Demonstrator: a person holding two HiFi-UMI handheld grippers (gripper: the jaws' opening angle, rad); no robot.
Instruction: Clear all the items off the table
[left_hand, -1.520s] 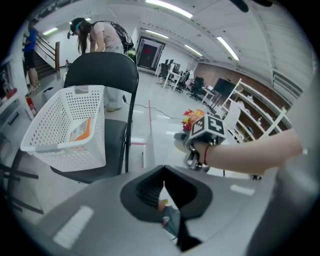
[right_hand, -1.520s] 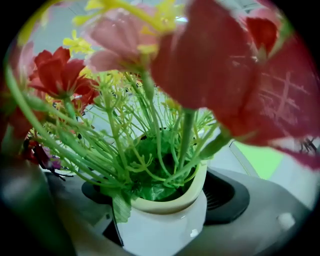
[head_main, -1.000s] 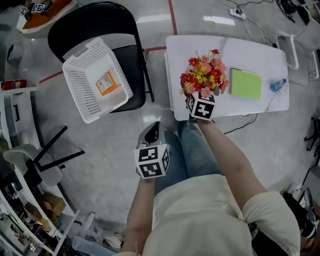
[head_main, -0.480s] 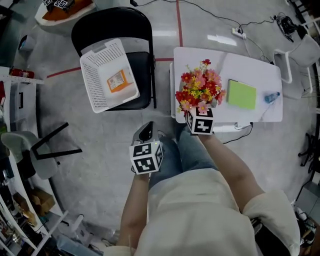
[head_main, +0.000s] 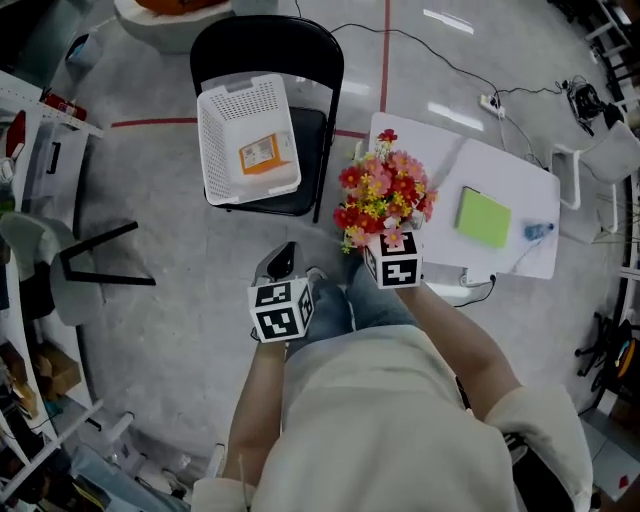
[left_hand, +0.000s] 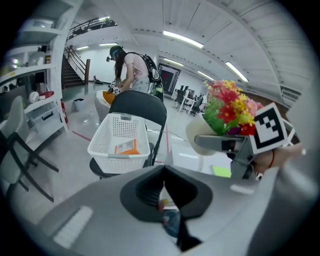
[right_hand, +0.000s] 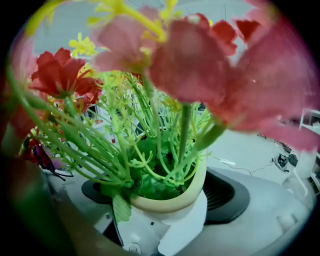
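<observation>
A: Biggest first, go.
B: White tabletop (head_main: 430, 145) on the person's right. Black folding chair (head_main: 262, 40) to its left, with bare floor (head_main: 170, 260) between them.
A: On the chair?
B: White mesh basket (head_main: 225, 120), sitting on the seat.
A: Task item?
B: Flower pot (head_main: 385, 192), cream pot with red, pink and yellow flowers. It is lifted off the tabletop and hangs at the tabletop's left edge, chair side, roughly upright.
A: Who has it?
B: Right gripper (right_hand: 167, 202). Its fingers (right_hand: 227, 197) are clamped on the pot's lower body, one each side, and the blooms fill that gripper's view.
A: Left gripper?
B: Left gripper (head_main: 282, 260) is over the floor beside the person's knee, aimed toward the chair and angled down. Its fingers (left_hand: 145, 187) are pressed together with nothing between them.
A: Smaller things?
B: Green pad (head_main: 484, 217) lies flat on the tabletop, right of the flowers. An orange packet (head_main: 262, 154) lies in the bottom of the basket. A small blue item (head_main: 535, 231) sits on the tabletop just right of the pad, too small to tell what it is.
</observation>
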